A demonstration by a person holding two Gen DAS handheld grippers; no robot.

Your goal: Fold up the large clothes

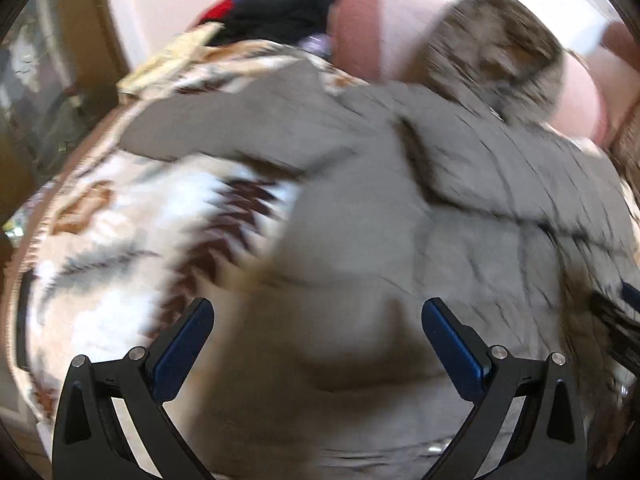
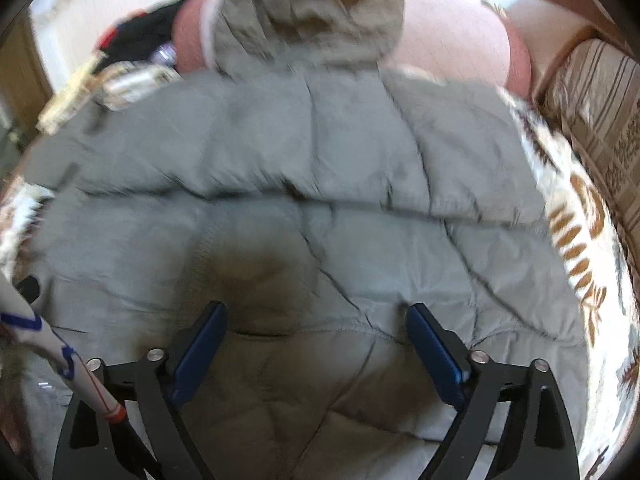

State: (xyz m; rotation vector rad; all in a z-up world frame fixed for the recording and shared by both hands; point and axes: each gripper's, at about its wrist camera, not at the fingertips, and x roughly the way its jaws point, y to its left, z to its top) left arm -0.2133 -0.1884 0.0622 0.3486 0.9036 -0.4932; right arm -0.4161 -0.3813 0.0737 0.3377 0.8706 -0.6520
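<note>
A large grey quilted coat (image 1: 400,208) lies spread on a patterned blanket (image 1: 112,248), its fur-trimmed hood (image 1: 496,44) at the far end. One sleeve (image 1: 224,128) stretches to the left. My left gripper (image 1: 318,320) is open and empty, just above the coat's lower part. In the right wrist view the coat (image 2: 320,152) fills the frame, with the hood (image 2: 316,12) at the top. My right gripper (image 2: 316,320) is open and empty above the coat's lower quilted panel. Both views are motion-blurred.
The blanket (image 2: 580,264) covers a bed. A pink pillow (image 2: 452,44) and dark clothes (image 1: 280,12) lie at the head. A striped cushion (image 2: 600,120) is at the right. A wooden door (image 1: 80,40) stands at the left.
</note>
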